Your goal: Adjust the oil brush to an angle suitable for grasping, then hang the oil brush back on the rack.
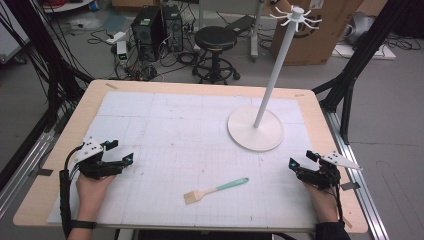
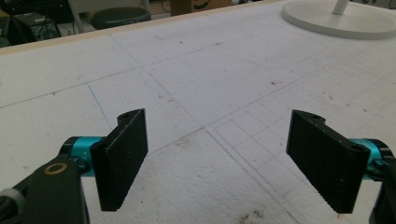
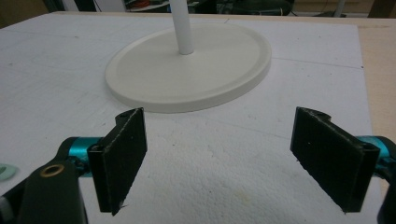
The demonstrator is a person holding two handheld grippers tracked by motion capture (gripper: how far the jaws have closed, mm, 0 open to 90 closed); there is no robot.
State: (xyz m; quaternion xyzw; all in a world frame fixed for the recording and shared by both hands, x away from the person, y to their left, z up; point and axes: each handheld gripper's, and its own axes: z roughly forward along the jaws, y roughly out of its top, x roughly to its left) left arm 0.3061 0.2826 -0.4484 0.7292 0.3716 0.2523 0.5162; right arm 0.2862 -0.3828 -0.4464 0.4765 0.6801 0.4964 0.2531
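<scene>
1. I see a wooden table (image 1: pixel 60 165) with a big white mat (image 1: pixel 185 135) on top. The mat has thin grid lines drawn on it.
2. My left gripper (image 1: pixel 120 151) rests near the left edge of the tabletop, close to the near corner. A hand (image 1: pixel 92 192) holds it from behind.
3. In the left gripper view, its two black jaws stand wide apart with nothing between them. It is let go and grips nothing, and I see bare mat in the gap.
4. My right gripper (image 1: pixel 301 159) sits near the right edge of the tabletop, also toward the near side. The other hand (image 1: pixel 320 197) holds it.
5. In the right gripper view, its jaws are spread wide too, and they hold nothing.
6. A small brush (image 1: pixel 216 190) lies flat on the mat near the near edge, between the two grippers. It has a light green handle and pale bristles. The bristles point to the left and the handle points to the right. Neither gripper touches it.
7. A white stand (image 1: pixel 255 129) is on the right half of the tabletop, toward the far edge. It has a round flat base and a tall thin pole with little arms at the top.
8. The stand's base is just in front of the right gripper's jaws.
</scene>
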